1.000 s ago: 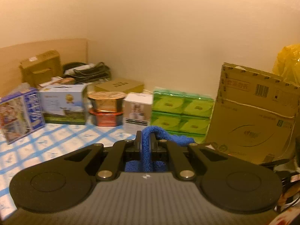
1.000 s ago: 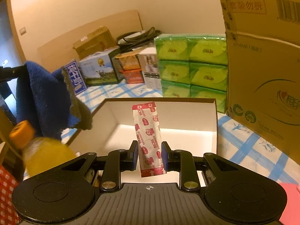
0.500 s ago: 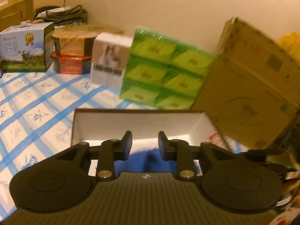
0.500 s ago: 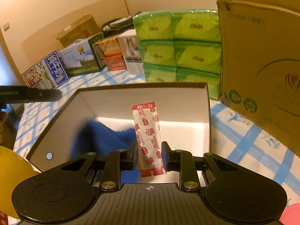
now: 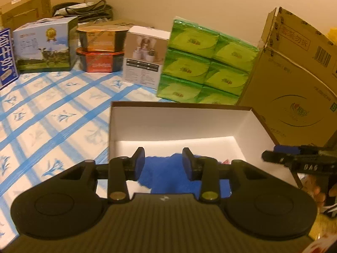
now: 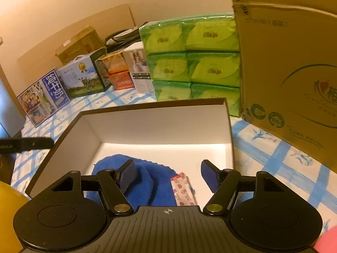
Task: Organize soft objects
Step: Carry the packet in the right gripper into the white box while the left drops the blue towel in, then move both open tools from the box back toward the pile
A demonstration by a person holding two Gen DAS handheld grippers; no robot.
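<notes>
Item one: blue cloth [image 6: 145, 181], soft, bunched, lying on the floor of the open white box [image 6: 155, 124], toward its near-left part. I hold nothing on it.

Item two: red-and-white sachet [image 6: 183, 189], flat, lying in the same box just beside the cloth's right edge; whether they touch I cannot tell.

Item three: right gripper [image 6: 167, 174], jaws spread wide and empty, hovering over the near end of the box, above both items.

Item four: left gripper [image 5: 163, 161], jaws parted, empty, poised above the cloth [image 5: 168, 172].

Surroundings: box sits on the table [image 5: 48, 113] with its blue-checked cover; green tissue packs [image 6: 191, 63] and a large cardboard carton [image 6: 290, 67] stand close behind and to the right.

Risks, as I judge them: both grippers crowd one box, so lifting out carelessly could knock them together or catch the box's near wall and drag it. A low jaw could snag the cloth's nap and pull it back out, flicking the light sachet with it.
</notes>
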